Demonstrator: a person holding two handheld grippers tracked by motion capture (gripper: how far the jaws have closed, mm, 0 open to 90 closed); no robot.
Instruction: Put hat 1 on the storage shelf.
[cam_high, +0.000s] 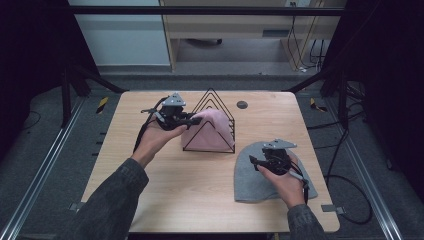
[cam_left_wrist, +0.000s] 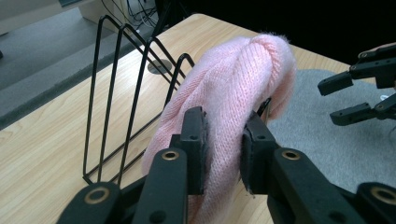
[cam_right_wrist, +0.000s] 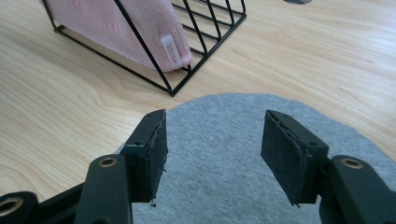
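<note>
Here we start nearest to us, at the right gripper (cam_high: 256, 161): its jaws stand wide apart with nothing between them, hovering just above the grey knit hat (cam_right_wrist: 224, 154) that lies flat on the wooden table (cam_high: 200, 185) at our right. In the right gripper view the hat's rounded edge curves just ahead of the jaws, so the cloth lies directly under and in front of them. Further out, our left gripper (cam_left_wrist: 223, 144) is clamped on the pink knit hat (cam_left_wrist: 229, 93), squeezing a fold of its bunched fabric between the pads. That hat sits in the black wire rack (cam_high: 212, 125), leaning through its triangular frames, with its labelled end poking out at the rack's near corner. The rack's long axis runs away from us across the table, and the pink hat lies along it. We judge the left hand the one committed to this hat, since the right gripper is well apart from the rack. Any pull should follow the frames' slot, or the knit may snag on the wire.
</note>
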